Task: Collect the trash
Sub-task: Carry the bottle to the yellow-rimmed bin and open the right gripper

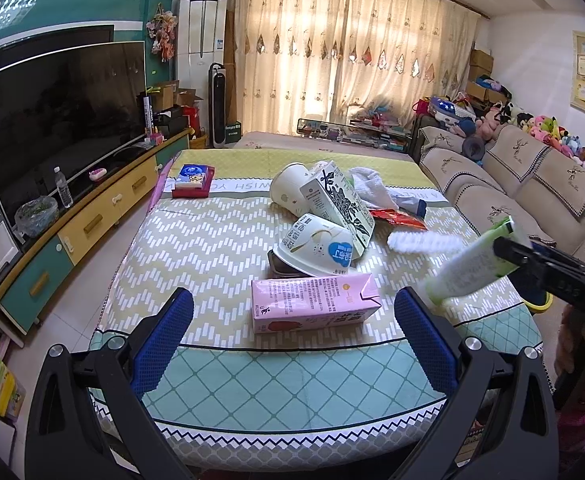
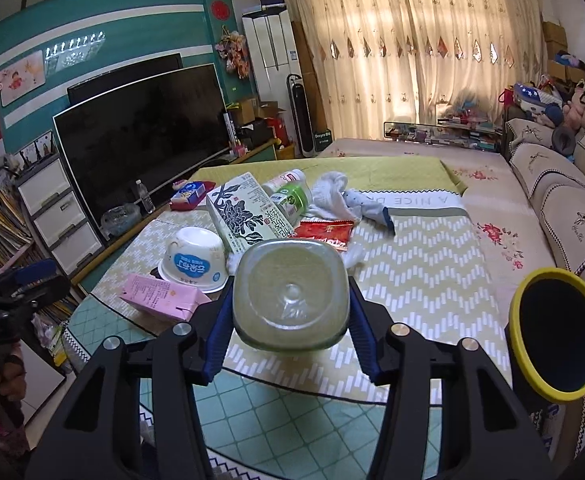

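Left wrist view: the left claw (image 1: 292, 312) stands wide open and empty, its blue pads either side of the pink carton (image 1: 314, 304), which lies on its side on the patterned worktop (image 1: 196, 248) without touching either pad. Just beyond the pink carton rests an overturned white cup (image 1: 316, 246), and behind that a tall floral carton (image 1: 338, 204), a second white cup (image 1: 290, 192), a crumpled white cloth (image 1: 366, 190) and a red wrapper (image 1: 396, 216). To the right of the pink carton, the right claw (image 1: 504, 248) carries a pale green bottle (image 1: 468, 268) lifted clear of the worktop.

Right wrist view: the right claw (image 2: 290, 300) is about half closed on the pale green bottle (image 2: 290, 296), both pads pressing its sides, with the bottle's base facing the camera. To the right of the bottle, off the edge of the worktop (image 2: 412, 264), stands a yellow-rimmed bin (image 2: 520, 320) with a dark mouth. Beyond the bottle the heap remains: floral carton (image 2: 244, 212), a small green-labelled bottle (image 2: 290, 196), red wrapper (image 2: 324, 232), white cloth (image 2: 332, 196), white cup (image 2: 194, 258) and pink carton (image 2: 164, 296).

Judging by this, collection is at an early stage: one bottle is in hand and not yet dropped into the bin, and nearly all the litter is left on the worktop. What the bin already holds cannot be told.
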### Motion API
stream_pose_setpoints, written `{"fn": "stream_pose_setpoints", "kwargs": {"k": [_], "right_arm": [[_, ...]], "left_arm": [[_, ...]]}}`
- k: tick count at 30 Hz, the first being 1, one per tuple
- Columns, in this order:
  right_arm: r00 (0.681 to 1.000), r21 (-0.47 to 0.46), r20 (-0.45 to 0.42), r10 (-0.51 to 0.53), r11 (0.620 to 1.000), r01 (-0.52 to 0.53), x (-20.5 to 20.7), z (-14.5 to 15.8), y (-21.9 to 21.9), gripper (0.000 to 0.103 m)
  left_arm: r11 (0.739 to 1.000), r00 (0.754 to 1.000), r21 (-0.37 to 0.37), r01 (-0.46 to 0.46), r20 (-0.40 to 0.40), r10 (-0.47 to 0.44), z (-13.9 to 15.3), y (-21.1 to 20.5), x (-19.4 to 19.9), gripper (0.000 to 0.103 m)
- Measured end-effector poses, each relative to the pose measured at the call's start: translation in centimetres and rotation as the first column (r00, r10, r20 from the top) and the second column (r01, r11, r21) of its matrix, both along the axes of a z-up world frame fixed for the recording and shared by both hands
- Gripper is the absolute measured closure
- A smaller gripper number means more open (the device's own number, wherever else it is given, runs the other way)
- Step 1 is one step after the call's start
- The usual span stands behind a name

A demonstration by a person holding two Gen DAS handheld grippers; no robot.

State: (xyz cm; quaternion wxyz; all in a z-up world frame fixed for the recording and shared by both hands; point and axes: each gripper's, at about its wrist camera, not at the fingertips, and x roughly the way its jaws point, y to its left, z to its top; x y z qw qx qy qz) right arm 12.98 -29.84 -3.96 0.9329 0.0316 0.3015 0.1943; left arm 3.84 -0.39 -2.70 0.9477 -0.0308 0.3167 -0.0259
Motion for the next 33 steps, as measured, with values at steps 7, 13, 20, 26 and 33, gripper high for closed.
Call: {"fn": "stream_pose_setpoints", "kwargs": {"k": [7, 13, 20, 26, 33], "right_arm": [[1.000, 0.018, 0.000, -0.003, 1.000, 0.003, -0.8, 0.6, -0.8, 0.053], [0.999, 0.051, 0.030, -0.032, 0.998, 0.031, -1.3, 1.8, -2.9, 0.053], [0.963, 0.068, 0.089, -0.253, 0.967, 0.247, -0.4, 3.7, -10.1, 0.053], [0.851, 0.056, 0.097, -0.516, 0.857, 0.513, 1.6, 2.8, -18.1, 0.053], [0.746, -0.053, -0.019, -0.666, 0.746, 0.664, 5.9, -3.4, -24.1, 0.053]], "left_arm": [[1.000, 1.000, 0.002, 0.010, -0.011, -0.010, -0.2, -0.4, 0.1, 0.004], [1.000, 0.999, 0.005, 0.019, -0.027, -0.019, -0.8, -0.9, 0.7, 0.004], [1.000, 0.999, 0.007, 0.028, -0.044, -0.028, -1.6, -1.4, 1.5, 0.004], [0.999, 0.997, -0.004, 0.039, -0.062, -0.039, -2.4, -1.9, 2.5, 0.004], [0.999, 0.995, 0.009, 0.052, -0.084, -0.051, -4.6, -2.4, 4.0, 0.004]]}}
